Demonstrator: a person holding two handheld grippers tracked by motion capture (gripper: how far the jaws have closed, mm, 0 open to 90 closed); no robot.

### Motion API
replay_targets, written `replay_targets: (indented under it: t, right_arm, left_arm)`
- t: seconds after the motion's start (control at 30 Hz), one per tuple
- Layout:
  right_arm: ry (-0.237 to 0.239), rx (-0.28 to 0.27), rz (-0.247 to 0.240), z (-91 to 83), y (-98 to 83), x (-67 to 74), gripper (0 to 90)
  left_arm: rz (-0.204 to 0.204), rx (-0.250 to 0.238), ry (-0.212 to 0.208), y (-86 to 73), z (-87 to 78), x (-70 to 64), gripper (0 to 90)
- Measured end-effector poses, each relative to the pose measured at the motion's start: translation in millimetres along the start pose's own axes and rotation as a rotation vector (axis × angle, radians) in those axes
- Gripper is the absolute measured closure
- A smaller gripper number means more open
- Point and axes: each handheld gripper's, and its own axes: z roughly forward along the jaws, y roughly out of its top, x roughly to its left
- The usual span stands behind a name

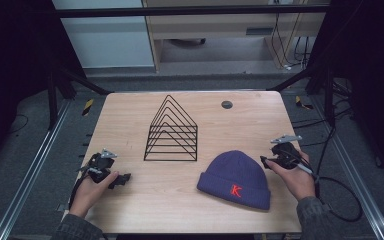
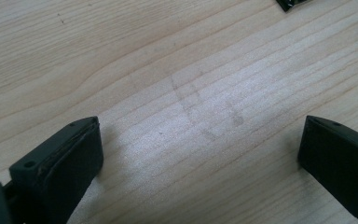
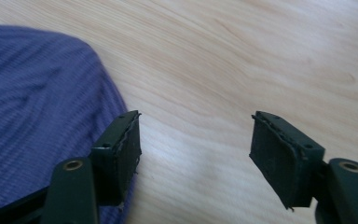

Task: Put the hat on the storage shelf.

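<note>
While the person's two hands are resting at the near corners of the light wooden table [image 1: 130, 210], the dark blue knitted beanie with a red letter K on its folded cuff [image 1: 237, 178] is lying flat on the near right part of the tabletop. The right gripper [image 1: 266, 161] is sitting just beside the beanie's rounded crown, at its right edge, with its tips pointing left toward the fabric. In the right gripper view the two black jaws are standing apart with bare wood between them, and the beanie [image 3: 37, 107] is lying just outside one jaw, partly behind it; whether that jaw is touching the knit is unclear. Nothing is being gripped. The left gripper [image 1: 122, 178] is lying well apart from the beanie, at the near left of the table, and in the left gripper view its jaws are spread wide over bare wood grain. Between the two grippers and farther back, a black wire rack shaped like a row of peaked house outlines [image 1: 171, 131] is standing upright near the middle of the table, and a small dark round disc [image 1: 226, 104] is sitting toward the far edge.
</note>
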Motion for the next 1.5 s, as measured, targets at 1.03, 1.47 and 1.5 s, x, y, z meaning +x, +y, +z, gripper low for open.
replay_targets:
  t: [1.03, 1.47, 1.5]
  right_arm:
    - [0.189, 0.124, 0.000, 58.3, 51.7, 51.1, 41.3]
    - [0.224, 0.155, -0.011, 64.6, 48.9, 56.7, 59.1]
    - [0.227, 0.156, -0.014, 64.3, 48.7, 57.1, 60.5]
  left_arm:
    - [0.018, -0.005, -0.007, 1.9, 1.5, 0.2, 0.0]
    - [0.022, -0.012, -0.010, 0.8, 1.3, 0.3, 0.0]
    - [0.019, -0.014, -0.009, 0.7, 1.4, 0.0, 0.0]
